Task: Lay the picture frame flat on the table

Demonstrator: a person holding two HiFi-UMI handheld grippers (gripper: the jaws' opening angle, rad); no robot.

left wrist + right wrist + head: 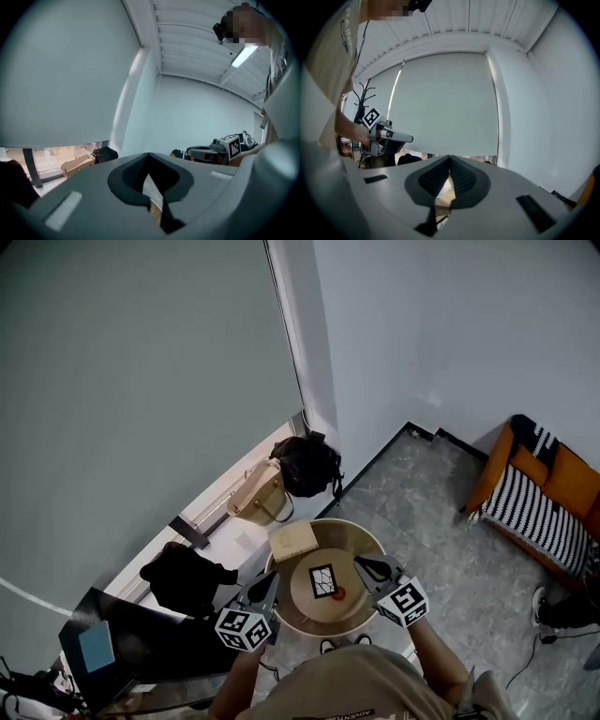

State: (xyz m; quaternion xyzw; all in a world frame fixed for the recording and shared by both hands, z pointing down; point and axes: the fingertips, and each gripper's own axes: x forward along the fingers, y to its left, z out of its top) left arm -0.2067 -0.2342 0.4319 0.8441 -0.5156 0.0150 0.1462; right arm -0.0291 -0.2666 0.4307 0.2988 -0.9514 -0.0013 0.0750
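A round table (pixel 370 545) stands just in front of me. A light wooden picture frame (pixel 292 540) rests at its far left rim; from above I cannot tell whether it leans or lies flat. My left gripper (pixel 270 579) hovers over the table's left side, shut with nothing in it, a little short of the frame. Over the right side my right gripper (pixel 361 564) is also shut and empty. The left gripper view shows its closed jaws (pixel 149 157) and the right gripper (pixel 225 147) beyond. In the right gripper view the pads (pixel 450 161) meet, and the left gripper (pixel 384 133) hangs at the left.
A tan round mat (pixel 305 601) on the table carries a black-and-white square card (pixel 324 580) and a small red thing (pixel 339 593). Behind the table lie a black bag (pixel 305 465), a beige bag (pixel 258 495) and dark clothing (pixel 187 577). An orange striped chair (pixel 544 493) stands at the right.
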